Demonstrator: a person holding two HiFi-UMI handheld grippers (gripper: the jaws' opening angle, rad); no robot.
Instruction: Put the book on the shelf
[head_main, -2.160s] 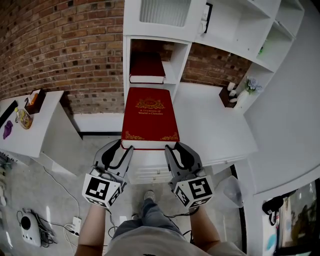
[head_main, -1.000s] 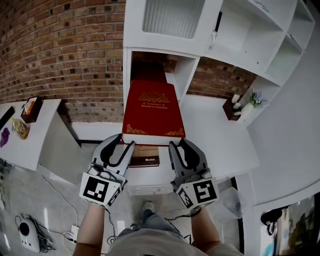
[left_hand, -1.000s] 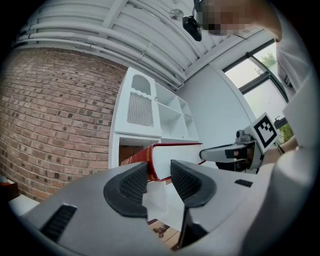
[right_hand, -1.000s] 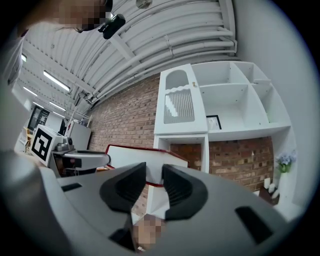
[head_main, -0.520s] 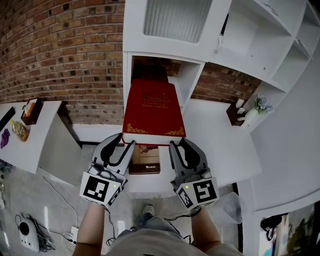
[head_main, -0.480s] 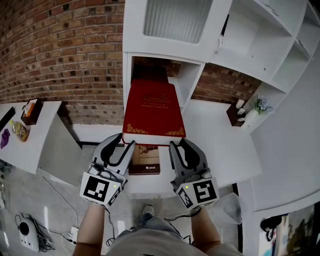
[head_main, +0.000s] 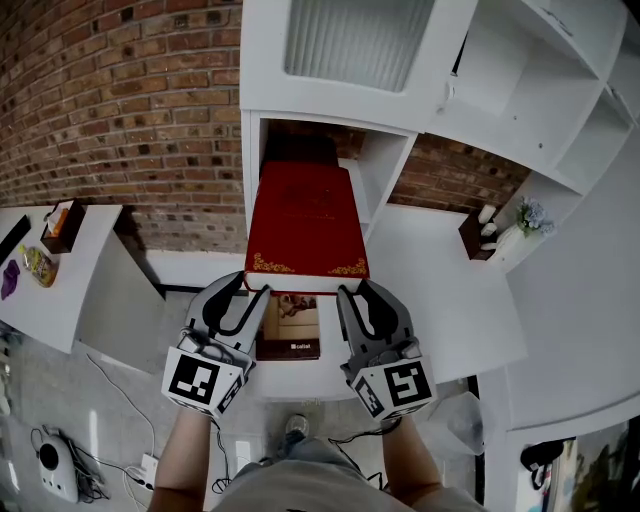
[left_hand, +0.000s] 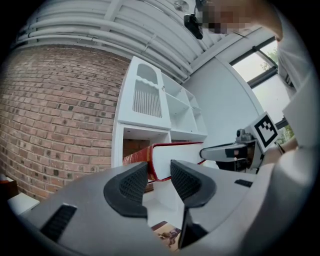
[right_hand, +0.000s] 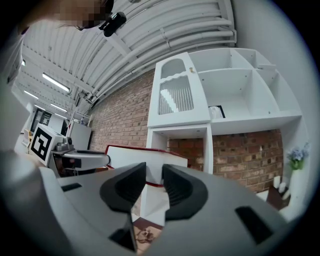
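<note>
Book (head_main: 305, 225) deeper into shelf (head_main: 392, 160) than before

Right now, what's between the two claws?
Head view: the near edge of the red book, held by the left claw and right claw; beneath it, a brown book lies.

Books: three. The red book (head_main: 305, 225) sits between both pairs of jaws, a dark book (head_main: 298, 150) lies in the cubby ahead of the jaws, and a picture-cover book (head_main: 292, 328) lies flat below the jaws.
Grippers: two. The left gripper (head_main: 247, 290) and right gripper (head_main: 353, 292) are side by side.
Marker cubes: two. The left cube (head_main: 203, 380) and right cube (head_main: 398, 385) each sit behind their own jaws.
Shelf units: one white shelf unit (head_main: 340, 60), beyond the jaws.
Flower vases: one flower vase (head_main: 520, 222), well right of the jaws.
Side tables: one side table (head_main: 70, 290), well left of the jaws.
</note>
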